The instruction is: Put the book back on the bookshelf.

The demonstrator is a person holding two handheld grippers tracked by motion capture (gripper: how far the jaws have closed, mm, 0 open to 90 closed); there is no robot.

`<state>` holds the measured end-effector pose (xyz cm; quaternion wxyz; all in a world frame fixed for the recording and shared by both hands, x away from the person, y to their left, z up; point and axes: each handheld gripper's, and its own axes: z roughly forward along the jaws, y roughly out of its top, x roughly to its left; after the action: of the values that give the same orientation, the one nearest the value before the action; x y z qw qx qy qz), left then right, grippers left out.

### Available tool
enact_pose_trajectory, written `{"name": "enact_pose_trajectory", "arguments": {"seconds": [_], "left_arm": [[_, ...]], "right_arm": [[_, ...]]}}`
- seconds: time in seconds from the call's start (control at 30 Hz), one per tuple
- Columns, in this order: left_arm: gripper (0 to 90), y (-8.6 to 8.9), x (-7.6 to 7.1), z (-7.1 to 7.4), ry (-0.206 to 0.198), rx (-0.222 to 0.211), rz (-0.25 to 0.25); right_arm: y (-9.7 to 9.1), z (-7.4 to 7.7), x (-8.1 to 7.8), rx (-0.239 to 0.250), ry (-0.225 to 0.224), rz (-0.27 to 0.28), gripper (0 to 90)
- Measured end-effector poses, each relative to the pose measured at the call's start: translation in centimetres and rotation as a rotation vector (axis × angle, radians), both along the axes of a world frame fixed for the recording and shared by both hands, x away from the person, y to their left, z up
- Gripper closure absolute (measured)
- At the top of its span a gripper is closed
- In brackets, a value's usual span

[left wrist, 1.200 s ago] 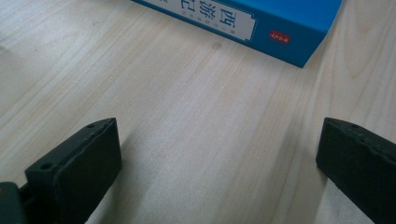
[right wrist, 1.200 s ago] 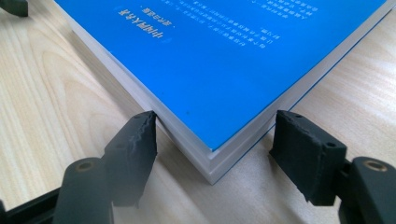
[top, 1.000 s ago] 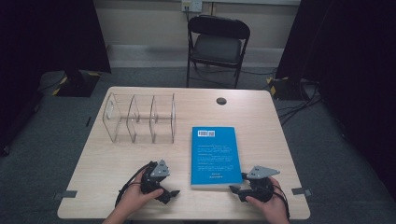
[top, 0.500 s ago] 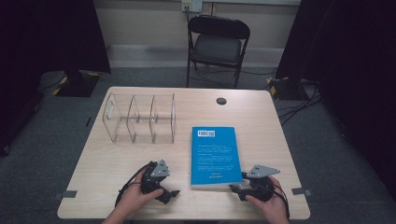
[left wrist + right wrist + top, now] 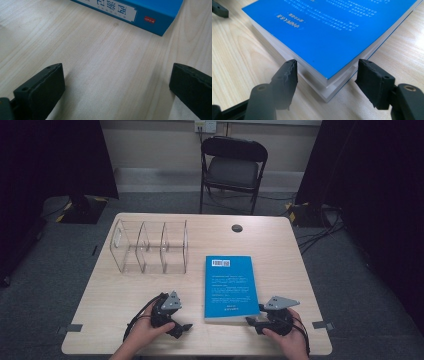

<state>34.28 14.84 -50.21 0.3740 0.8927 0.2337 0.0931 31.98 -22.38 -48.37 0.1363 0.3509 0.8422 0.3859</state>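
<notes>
the right gripper (image 5: 325, 72), jaws half open and just closing around the blue book (image 5: 230, 287) corner at 5 o'clock, must pinch next, while the left gripper (image 5: 117, 85) waits wide open, empty.

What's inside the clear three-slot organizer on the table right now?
The clear organizer holds nothing: through its walls all three compartments show bare table. The blue book lies flat outside it, to its right. Nothing in it is covered.
</notes>
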Motion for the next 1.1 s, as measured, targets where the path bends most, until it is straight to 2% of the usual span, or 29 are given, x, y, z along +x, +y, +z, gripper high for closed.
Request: {"name": "enact_pose_trajectory", "arguments": {"seconds": [0.27,0.3,0.33,0.47,0.5,0.53,0.6,0.7,0.9,1.1], "left_arm": [[0.0,0.0,0.0,0.0,0.000,0.000,0.000],[0.0,0.0,0.0,0.0,0.000,-0.001,0.000],[0.0,0.0,0.0,0.0,0.000,0.000,0.000],[0.0,0.0,0.0,0.0,0.000,-0.001,0.000],[0.0,0.0,0.0,0.0,0.000,0.000,-0.001],[0.0,0.0,0.0,0.0,0.001,-0.001,-0.001],[0.0,0.0,0.0,0.0,0.001,-0.001,0.000],[0.0,0.0,0.0,0.0,0.001,-0.001,0.000],[0.0,0.0,0.0,0.0,0.001,-0.001,0.000],[0.0,0.0,0.0,0.0,0.001,-0.001,0.000]], "right_arm": [[0.1,0.2,-0.1,-0.007,-0.010,0.006,33.8],[0.1,0.1,0.0,-0.008,-0.007,0.007,33.8],[0.1,-0.2,0.0,-0.030,0.008,0.010,33.8],[0.1,-0.8,-0.1,-0.047,0.007,0.023,33.4],[0.1,-0.8,-0.1,-0.047,0.007,0.023,33.4],[-0.1,-0.9,0.0,-0.034,0.025,0.030,30.3],[-0.1,-0.9,0.0,-0.030,0.033,0.039,31.8],[-0.3,-0.8,-0.1,-0.042,0.034,0.047,33.9],[0.0,-0.8,-0.2,-0.081,0.013,0.063,31.2],[-0.2,-0.8,-0.2,-0.071,0.014,0.049,37.4]]}}
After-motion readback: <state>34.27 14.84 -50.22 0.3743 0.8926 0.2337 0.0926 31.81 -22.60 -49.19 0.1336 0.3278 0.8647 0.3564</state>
